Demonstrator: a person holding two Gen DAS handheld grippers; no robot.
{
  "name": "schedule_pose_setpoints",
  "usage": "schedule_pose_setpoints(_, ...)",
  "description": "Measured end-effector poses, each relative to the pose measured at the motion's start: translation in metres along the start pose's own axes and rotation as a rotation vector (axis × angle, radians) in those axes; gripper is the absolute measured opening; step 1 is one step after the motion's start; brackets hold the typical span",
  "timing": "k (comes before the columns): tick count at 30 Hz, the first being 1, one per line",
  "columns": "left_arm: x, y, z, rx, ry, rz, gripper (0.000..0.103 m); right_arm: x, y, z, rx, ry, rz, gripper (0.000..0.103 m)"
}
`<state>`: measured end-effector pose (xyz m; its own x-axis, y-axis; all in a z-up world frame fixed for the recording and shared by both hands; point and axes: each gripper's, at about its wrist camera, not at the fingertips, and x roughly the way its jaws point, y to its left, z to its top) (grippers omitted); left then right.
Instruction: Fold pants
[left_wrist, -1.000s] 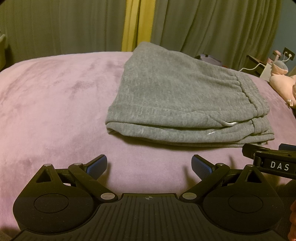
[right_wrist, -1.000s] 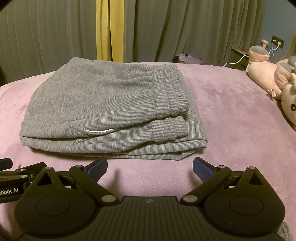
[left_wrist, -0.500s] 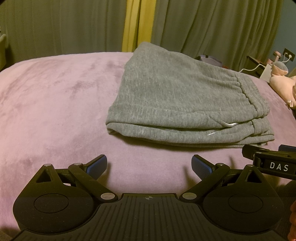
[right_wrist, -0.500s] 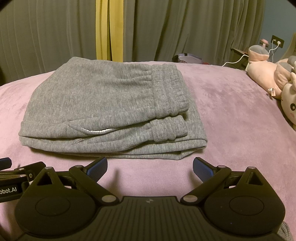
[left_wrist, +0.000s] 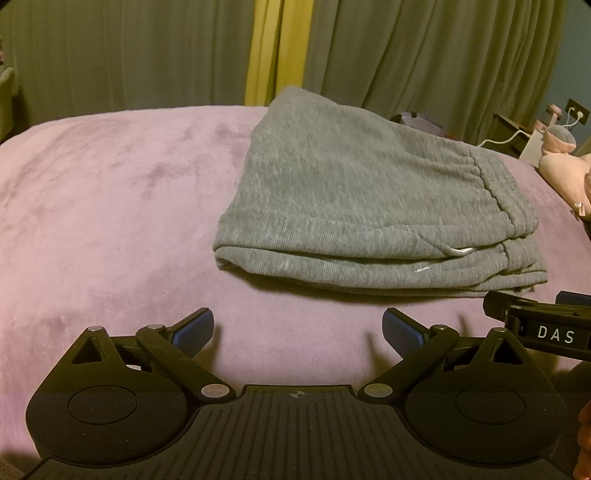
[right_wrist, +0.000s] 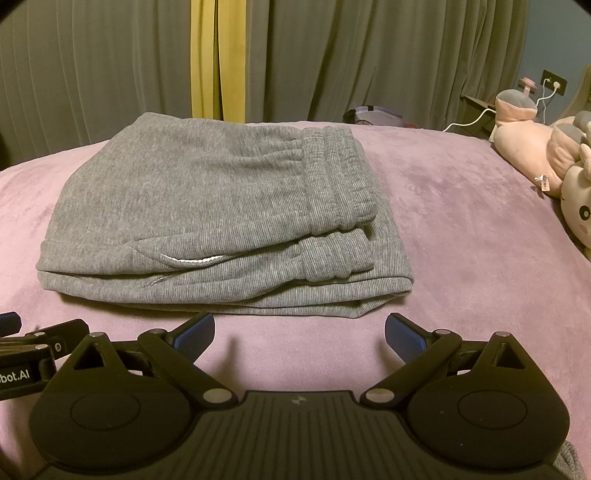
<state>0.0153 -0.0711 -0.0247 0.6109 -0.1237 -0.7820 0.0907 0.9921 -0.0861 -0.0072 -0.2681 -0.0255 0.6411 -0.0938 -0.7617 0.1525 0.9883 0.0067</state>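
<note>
Grey sweatpants (left_wrist: 369, 206) (right_wrist: 214, 214) lie folded in a thick stack on the pink bed cover (left_wrist: 110, 206) (right_wrist: 461, 240), waistband on the right side, a white drawstring showing at the front fold. My left gripper (left_wrist: 298, 330) stands open in front of the stack's left part, a little short of it, nothing between its blue pads. My right gripper (right_wrist: 300, 332) is open too, just short of the stack's front edge, with its jaws bare. Each gripper shows at the edge of the other's view.
Grey-green curtains (right_wrist: 369, 55) with a yellow strip (right_wrist: 218, 59) hang behind the bed. Pink and white plush toys (right_wrist: 554, 155) lie at the right edge of the bed. A wall socket with a white cable (right_wrist: 552, 86) is behind them.
</note>
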Motion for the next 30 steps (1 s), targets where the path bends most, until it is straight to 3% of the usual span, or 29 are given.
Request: schedule_pose_setpoints(30,-0.0017,0.0008,0.0021,-0.014,-0.008,0.009,0.101,0.0003,-0.0009,-0.0003,0.001,0.003,-0.001,0.099)
